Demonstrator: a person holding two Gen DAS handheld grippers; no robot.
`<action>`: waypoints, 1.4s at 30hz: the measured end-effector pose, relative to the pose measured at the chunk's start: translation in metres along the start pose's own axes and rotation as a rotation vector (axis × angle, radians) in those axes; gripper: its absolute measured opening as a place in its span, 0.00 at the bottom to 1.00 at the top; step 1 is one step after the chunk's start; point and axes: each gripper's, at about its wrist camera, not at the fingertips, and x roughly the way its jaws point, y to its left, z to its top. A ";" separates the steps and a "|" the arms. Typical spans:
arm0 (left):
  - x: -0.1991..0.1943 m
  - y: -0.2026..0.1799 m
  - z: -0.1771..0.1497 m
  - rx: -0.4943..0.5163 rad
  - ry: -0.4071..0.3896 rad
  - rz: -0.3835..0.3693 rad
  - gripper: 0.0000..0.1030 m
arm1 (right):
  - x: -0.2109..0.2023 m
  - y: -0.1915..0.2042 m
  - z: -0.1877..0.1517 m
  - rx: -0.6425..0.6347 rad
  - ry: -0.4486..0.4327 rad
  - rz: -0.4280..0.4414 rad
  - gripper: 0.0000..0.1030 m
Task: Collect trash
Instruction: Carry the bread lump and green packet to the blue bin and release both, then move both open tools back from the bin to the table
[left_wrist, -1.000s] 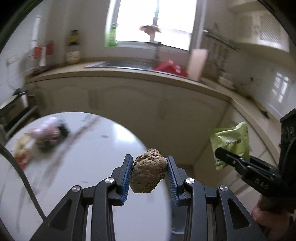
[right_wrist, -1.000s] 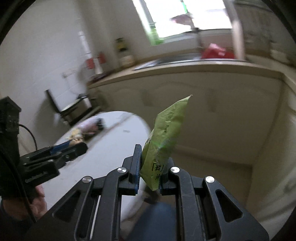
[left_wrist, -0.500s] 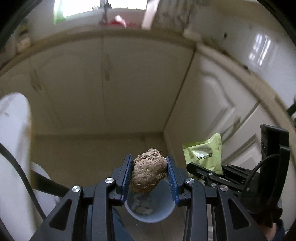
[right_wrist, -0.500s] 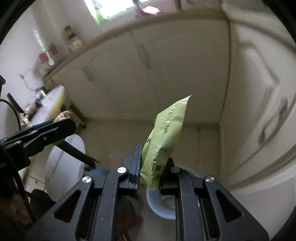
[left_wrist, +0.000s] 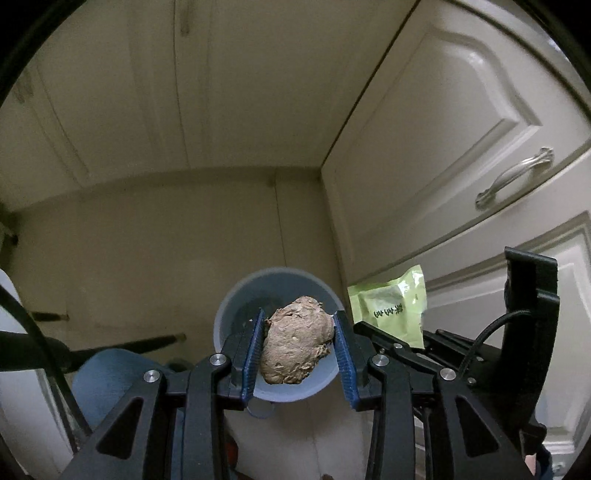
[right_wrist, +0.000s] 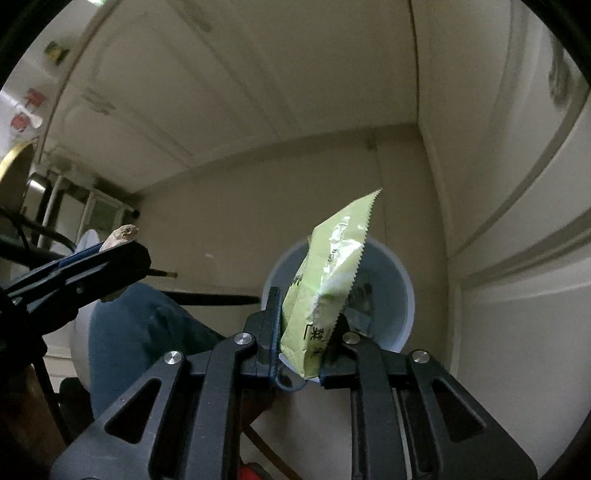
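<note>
Both views have swung from the table down to the pale blue bin (left_wrist: 236, 314), lower centre. Left tool (left_wrist: 298, 341) clenches a light, crumbly brown lump (left_wrist: 293, 345) mid-body; right tool (right_wrist: 301, 339) pinches a thin, slippery green packet (right_wrist: 328, 280) by its base.

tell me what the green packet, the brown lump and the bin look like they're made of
Green packet: thin glossy plastic film, judging by its sheen, creases and serrated edge. Brown lump: rough, matte and fibrous, perhaps a root vegetable or crumpled paper; unclear. Bin: smooth pale blue plastic, by its even, seamless rim.
</note>
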 end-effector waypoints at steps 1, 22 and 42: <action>0.005 0.003 0.000 -0.004 0.011 -0.005 0.34 | 0.005 -0.002 0.001 0.006 0.010 -0.005 0.17; -0.013 -0.004 -0.010 0.060 -0.048 0.047 0.86 | -0.006 -0.008 0.006 0.125 -0.020 -0.134 1.00; -0.218 0.009 -0.088 0.097 -0.561 0.124 0.92 | -0.181 0.115 0.037 0.029 -0.431 -0.094 1.00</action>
